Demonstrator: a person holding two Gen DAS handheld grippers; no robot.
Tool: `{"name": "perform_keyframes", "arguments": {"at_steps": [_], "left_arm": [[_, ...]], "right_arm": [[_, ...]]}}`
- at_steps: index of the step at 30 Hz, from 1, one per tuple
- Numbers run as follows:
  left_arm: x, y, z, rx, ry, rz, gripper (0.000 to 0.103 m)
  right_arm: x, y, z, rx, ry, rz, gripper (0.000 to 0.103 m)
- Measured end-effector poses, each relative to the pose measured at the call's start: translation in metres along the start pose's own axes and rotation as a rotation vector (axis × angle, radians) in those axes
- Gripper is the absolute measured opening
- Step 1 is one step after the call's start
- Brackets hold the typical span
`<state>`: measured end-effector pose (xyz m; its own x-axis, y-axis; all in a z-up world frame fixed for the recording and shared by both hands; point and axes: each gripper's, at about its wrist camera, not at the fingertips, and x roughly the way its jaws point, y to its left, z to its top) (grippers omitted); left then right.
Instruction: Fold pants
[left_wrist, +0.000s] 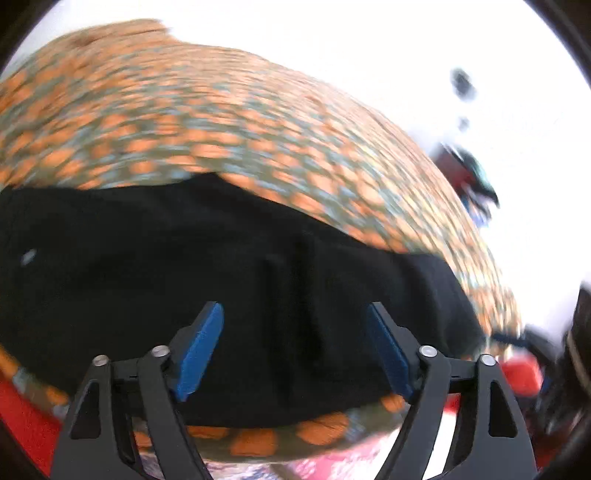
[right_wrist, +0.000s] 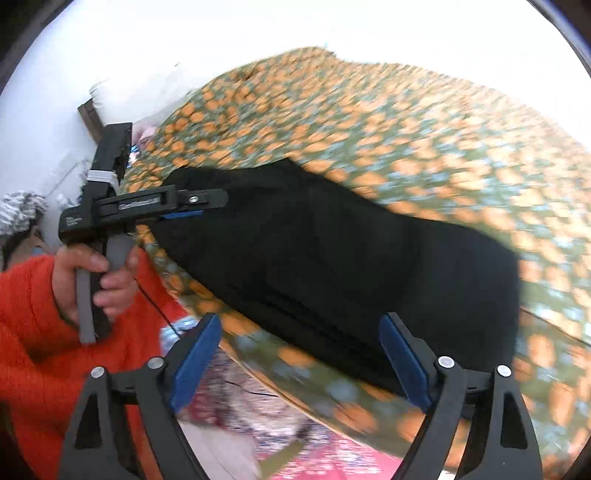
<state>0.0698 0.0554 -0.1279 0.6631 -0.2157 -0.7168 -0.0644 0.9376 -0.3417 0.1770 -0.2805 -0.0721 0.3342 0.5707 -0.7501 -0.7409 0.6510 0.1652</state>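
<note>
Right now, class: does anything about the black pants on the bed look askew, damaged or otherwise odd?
Nothing stands out. The black pants lie in a compact folded bundle on the orange-patterned cover, no tear showing. Both the left gripper and right gripper are open, holding nothing.

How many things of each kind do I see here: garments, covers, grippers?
Folded black pants: 1
Orange-flowered green bed cover: 1
Black two-finger grippers with blue pads: 2, left gripper and right gripper
Total: 4
</note>
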Motion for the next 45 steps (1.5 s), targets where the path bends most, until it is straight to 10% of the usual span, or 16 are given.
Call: {"name": "perform_keyframes", "arguments": {"at_steps": [4,9,13,17,27,32,37,42,43,45], "left_arm": [[0.03,-0.015,-0.009,0.061,0.104,0.008,0.051],[0.041,-0.018,-0.011,0.065,0.136,0.024,0.047],[0.047,-0.018,-0.012,0.076,0.164,0.038,0.012],[0.025,-0.026,-0.014,0.066,0.14,0.025,0.009],[0.025,-0.01,-0.028,0.028,0.223,0.067,0.012],[0.0,-0.005,-0.016,-0.009,0.11,0.054,0.073],[0.021,0.003,-0.007,-0.028,0.154,0.079,0.07],[0.051,-0.011,-0.005,-0.006,0.238,0.106,0.049],[0.051,-0.015,-0.005,0.002,0.237,0.111,0.025],[0.045,-0.018,-0.003,-0.006,0.221,0.096,0.01]], "right_arm": [[-0.013,-0.034,-0.011,0.134,-0.047,-0.059,0.088],[-0.019,-0.047,-0.007,0.192,-0.095,-0.053,0.088],[-0.009,-0.045,-0.004,0.18,-0.07,-0.033,0.088],[-0.012,-0.039,-0.002,0.149,-0.098,-0.04,0.088],[-0.011,-0.045,-0.004,0.171,-0.103,-0.049,0.088],[-0.013,-0.045,-0.005,0.162,-0.108,-0.05,0.088],[-0.011,-0.051,-0.006,0.191,-0.107,-0.044,0.088],[-0.017,-0.054,-0.006,0.198,-0.13,-0.055,0.088],[-0.019,-0.055,-0.006,0.199,-0.136,-0.06,0.088],[-0.023,-0.059,-0.007,0.213,-0.147,-0.072,0.088]]}}
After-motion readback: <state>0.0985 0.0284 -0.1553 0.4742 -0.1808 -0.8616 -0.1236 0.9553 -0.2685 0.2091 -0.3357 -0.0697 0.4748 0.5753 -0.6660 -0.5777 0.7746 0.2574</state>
